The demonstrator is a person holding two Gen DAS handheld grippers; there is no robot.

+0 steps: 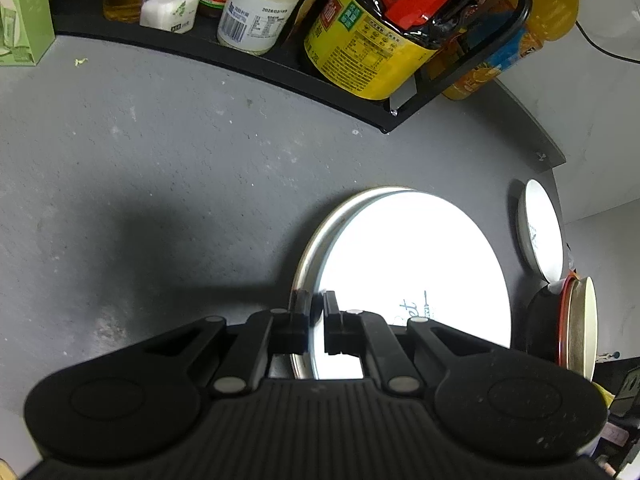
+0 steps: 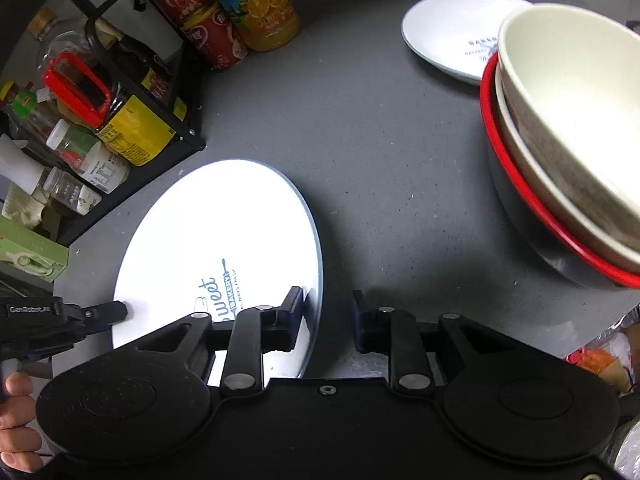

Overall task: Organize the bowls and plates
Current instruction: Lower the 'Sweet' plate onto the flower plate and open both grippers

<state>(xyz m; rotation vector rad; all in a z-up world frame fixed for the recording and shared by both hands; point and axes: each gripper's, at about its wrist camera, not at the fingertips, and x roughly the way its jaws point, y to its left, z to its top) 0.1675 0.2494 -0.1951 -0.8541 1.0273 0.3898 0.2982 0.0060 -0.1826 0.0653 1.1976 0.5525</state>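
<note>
A large white plate with blue "Sweet Bakery" print is held tilted above the grey counter. My left gripper is shut on its near rim. In the right wrist view the same plate shows with the left gripper pinching its left edge. My right gripper is open, one finger over the plate's right rim, the other over the counter. A small white plate lies at the back right. A stack of cream bowls sits in a red-rimmed bowl at right.
A black wire rack with bottles and jars stands at the back left, also in the left wrist view. Orange juice and red cans stand beside it. A green box is at far left. Grey counter is bare ahead.
</note>
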